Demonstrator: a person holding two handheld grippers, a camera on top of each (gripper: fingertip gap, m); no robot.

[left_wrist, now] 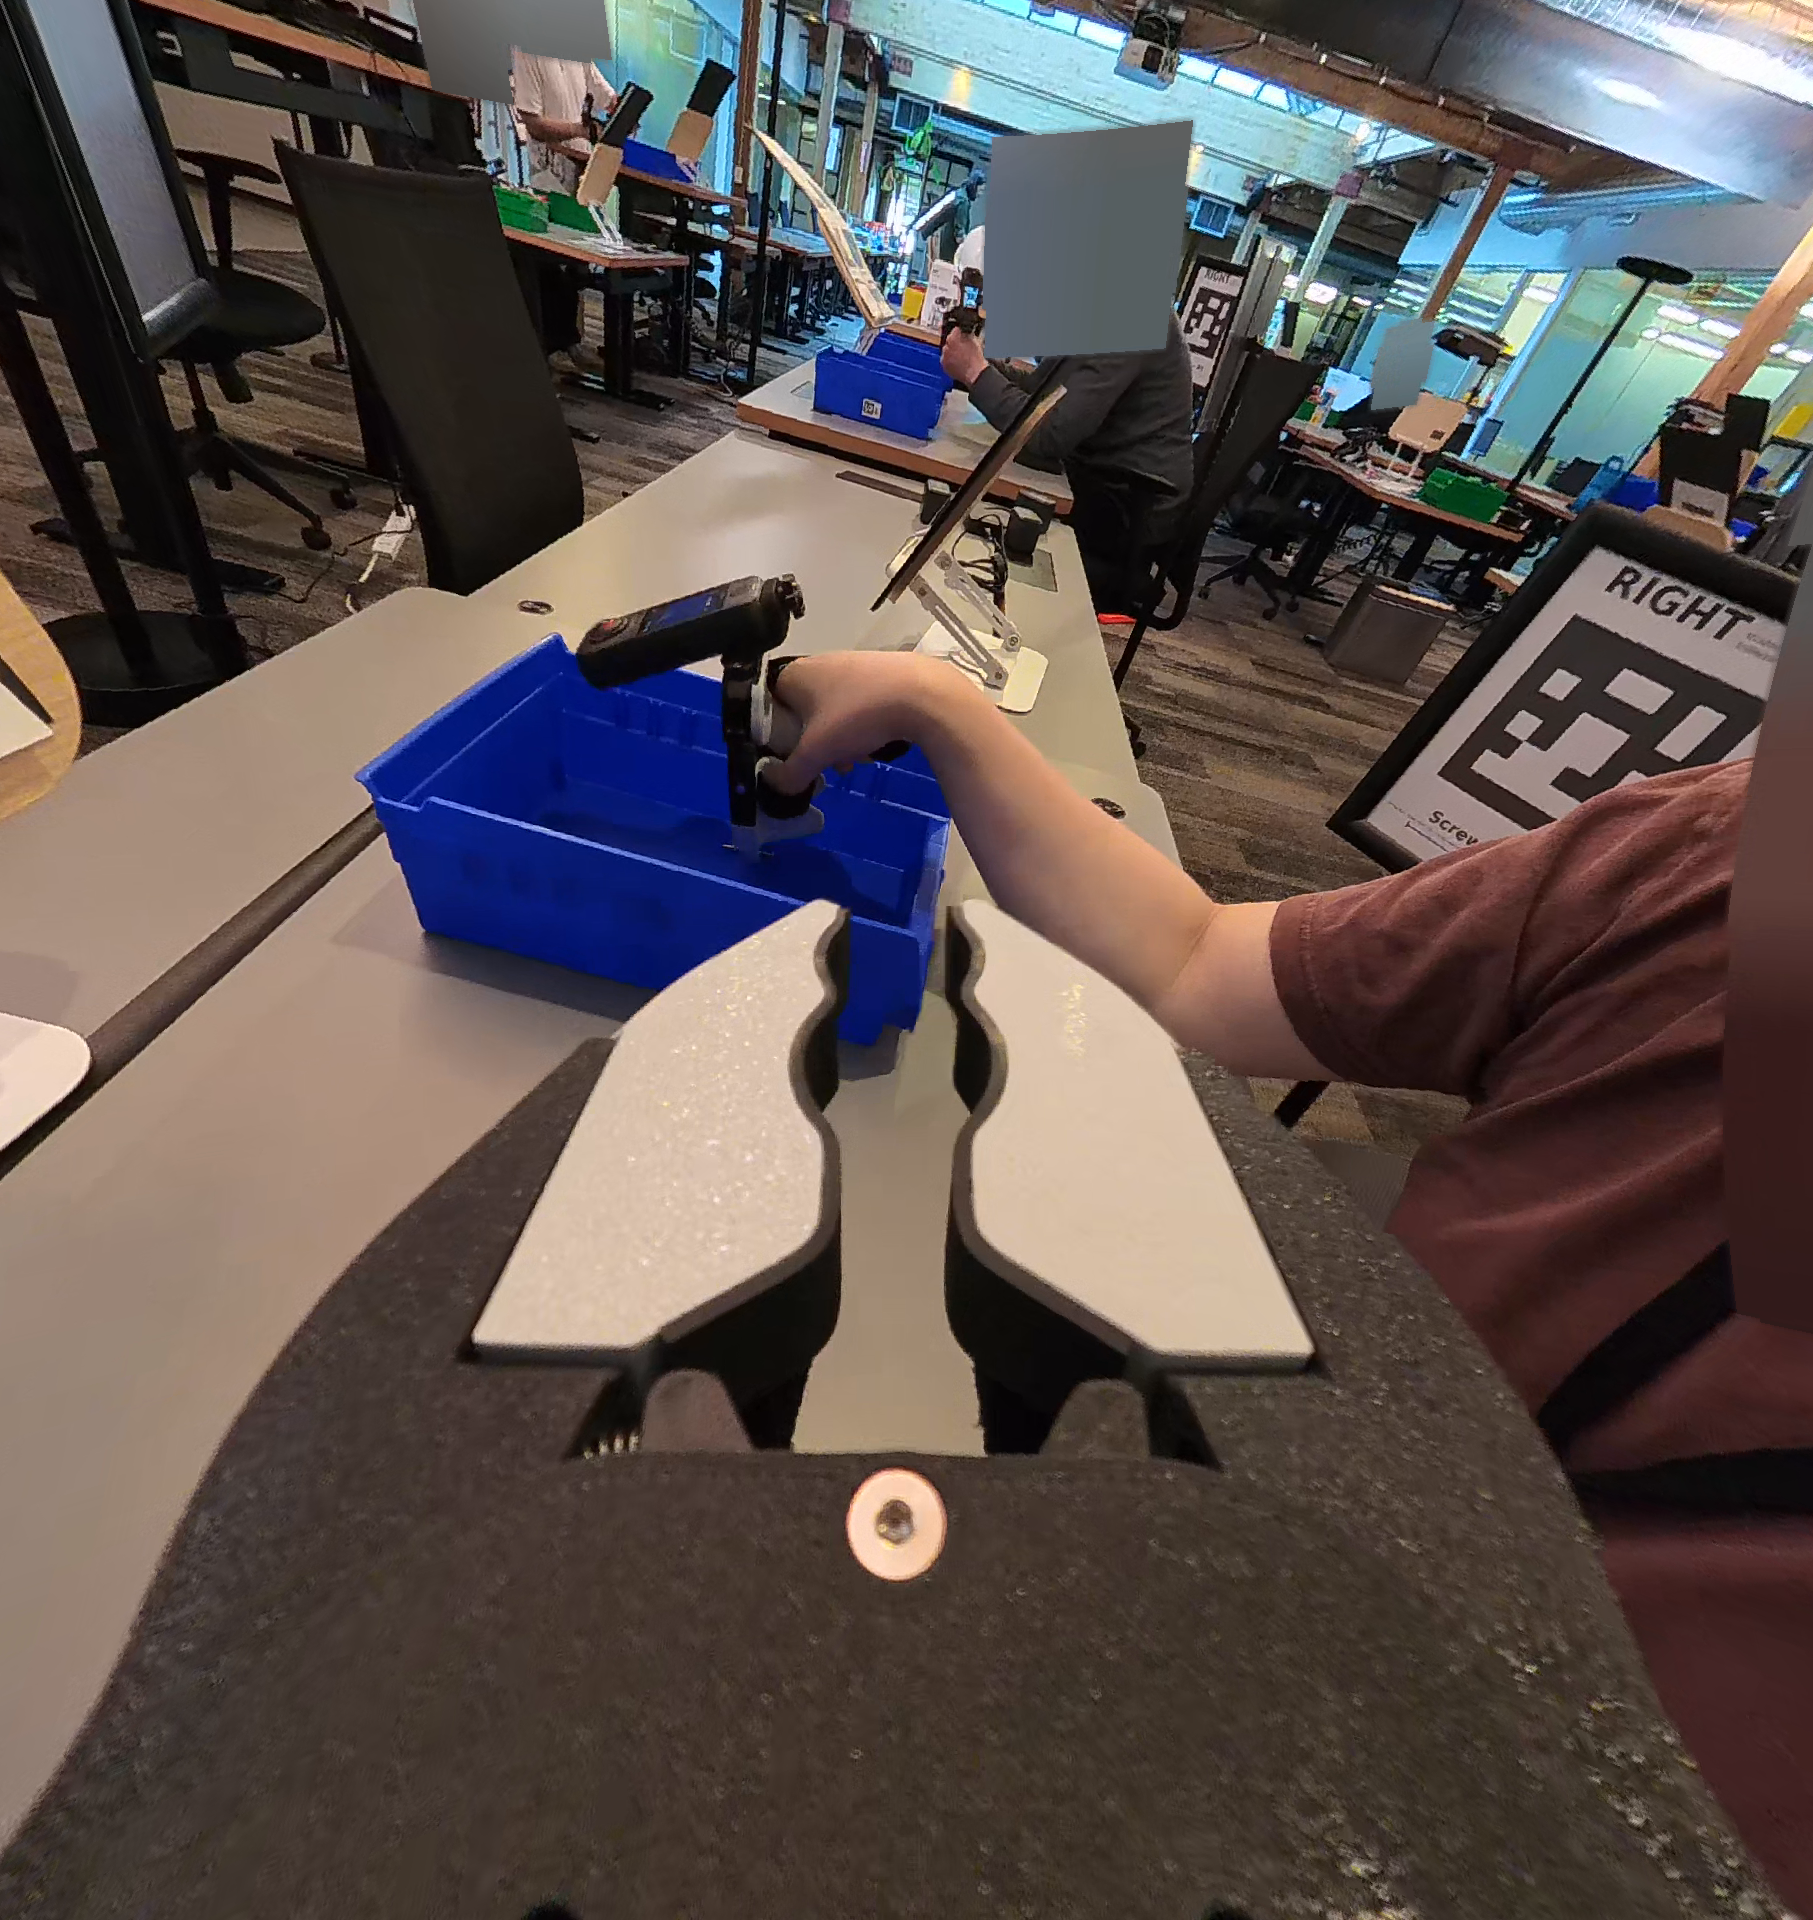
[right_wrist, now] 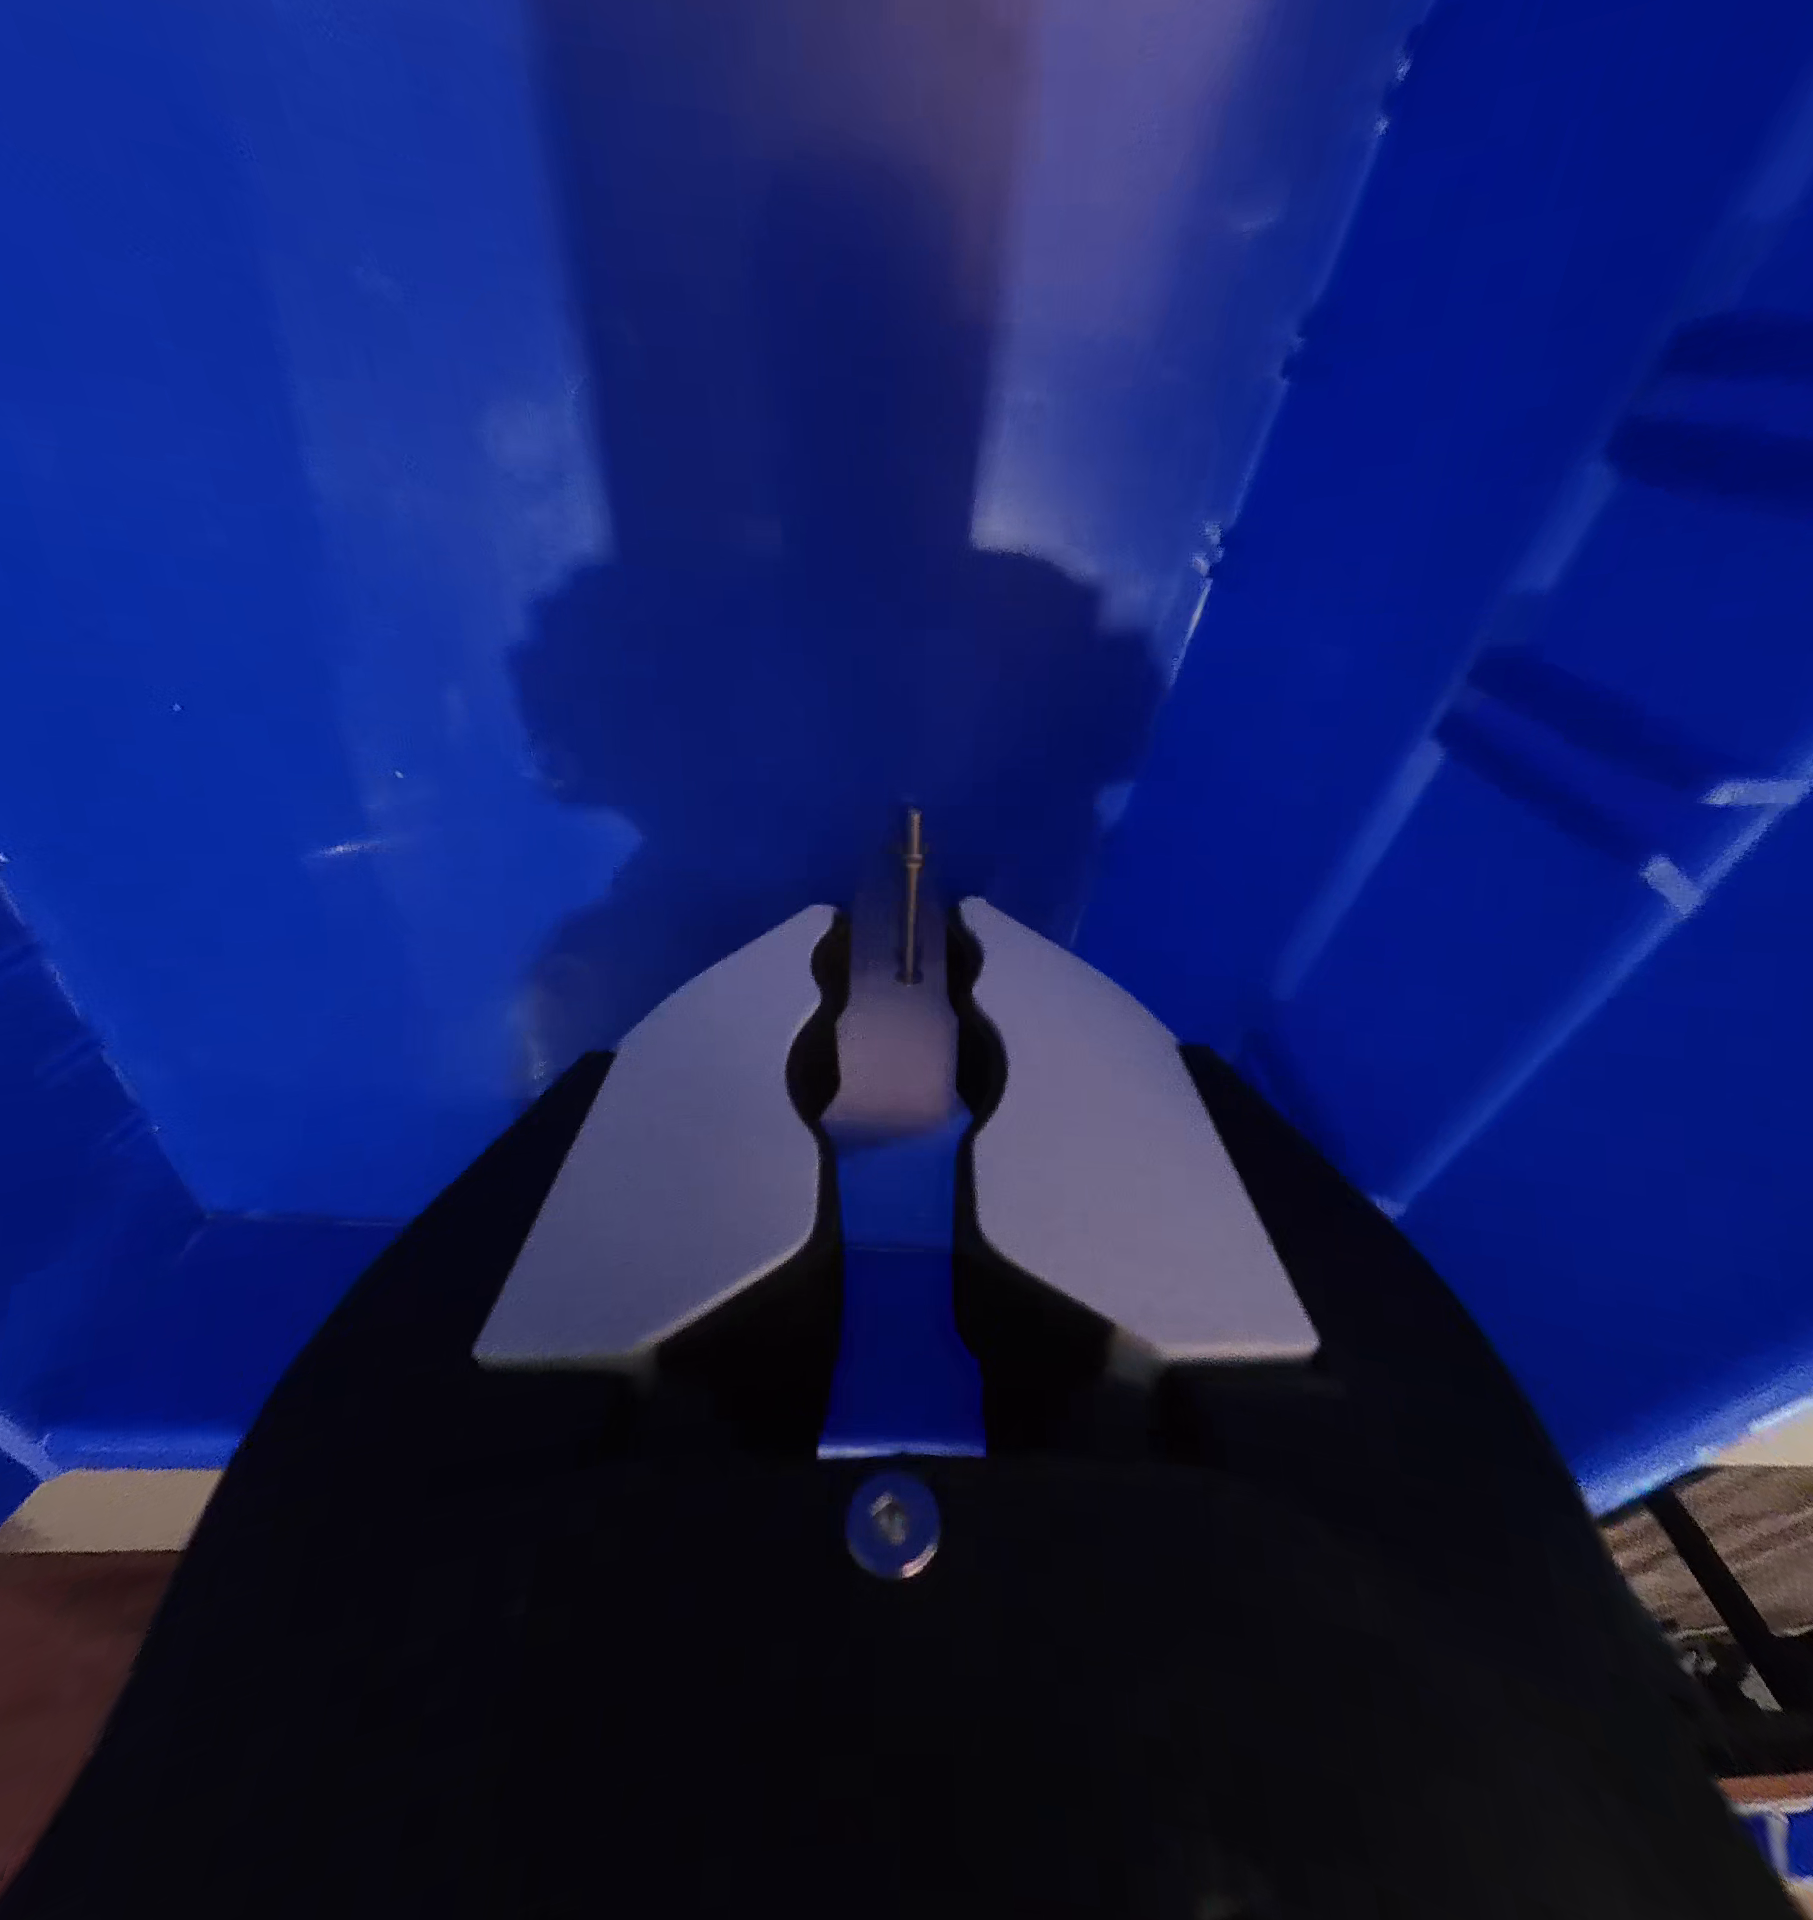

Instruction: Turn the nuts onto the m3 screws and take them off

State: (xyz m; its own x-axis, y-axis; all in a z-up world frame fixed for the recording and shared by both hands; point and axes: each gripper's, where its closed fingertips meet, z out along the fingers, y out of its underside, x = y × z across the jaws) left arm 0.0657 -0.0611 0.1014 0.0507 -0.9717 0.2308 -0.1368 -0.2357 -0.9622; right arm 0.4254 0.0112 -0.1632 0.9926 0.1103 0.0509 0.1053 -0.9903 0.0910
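Left gripper (left_wrist: 894,914): held above the grey worktop (left_wrist: 258,1195), tips aimed at the near corner of the blue bin (left_wrist: 528,831); fingers apart with a narrow gap; nothing between them.
Right gripper (right_wrist: 897,914): reaching down inside the blue bin (right_wrist: 310,623); fingers apart, a slim gap at the tips; in the left wrist view it (left_wrist: 751,847) hangs nearly upright in the person's right hand (left_wrist: 840,717), tips low over the bin floor.
M3 screw (right_wrist: 912,894): thin metal pin standing on a small grey plate (right_wrist: 886,1049); it rises between and just past the right gripper's fingertips; a small collar sits partway up the shaft, likely a nut, too small to be sure; whether the fingers touch the screw I cannot tell.
Grey plate: lies in the gap between the right gripper's fingers, on the bin floor.
Blue bin: open-topped, ribbed inner walls; stands on the worktop beside a dark seam between two worktop sections.
Person: right arm stretched over the bin rim; maroon short sleeve (left_wrist: 1504,987).
Surroundings: framed black-and-white marker sign (left_wrist: 1567,707) to the right; tablet stand (left_wrist: 975,634) beyond the bin; other people seated at far worktops.
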